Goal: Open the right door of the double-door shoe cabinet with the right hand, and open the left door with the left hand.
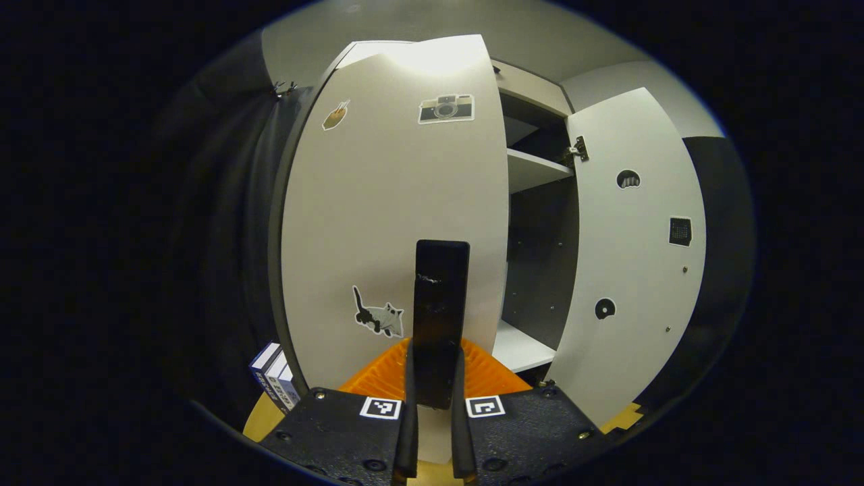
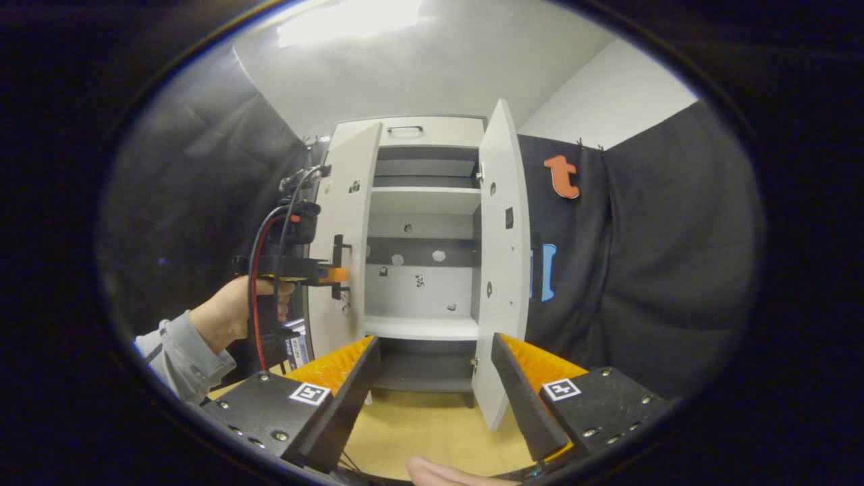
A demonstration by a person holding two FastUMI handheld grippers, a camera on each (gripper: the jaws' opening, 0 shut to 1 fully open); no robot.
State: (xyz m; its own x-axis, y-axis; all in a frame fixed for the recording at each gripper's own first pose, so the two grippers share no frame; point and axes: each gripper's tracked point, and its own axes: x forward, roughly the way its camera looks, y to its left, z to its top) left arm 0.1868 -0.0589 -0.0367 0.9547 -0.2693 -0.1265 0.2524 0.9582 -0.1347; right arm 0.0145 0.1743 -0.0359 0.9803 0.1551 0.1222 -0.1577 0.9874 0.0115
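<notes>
My left gripper (image 1: 435, 317) has its fingers clamped on the left door's (image 1: 385, 223) upright handle (image 1: 440, 297); my right gripper (image 2: 432, 378) is open, backed off the swung-out right door (image 2: 503, 263).

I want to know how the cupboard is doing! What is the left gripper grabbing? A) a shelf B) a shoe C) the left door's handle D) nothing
C: the left gripper is shut on the handle of the left door, which stands swung open.

Books (image 1: 273, 381) stand on the wooden floor (image 2: 432, 432).
</notes>
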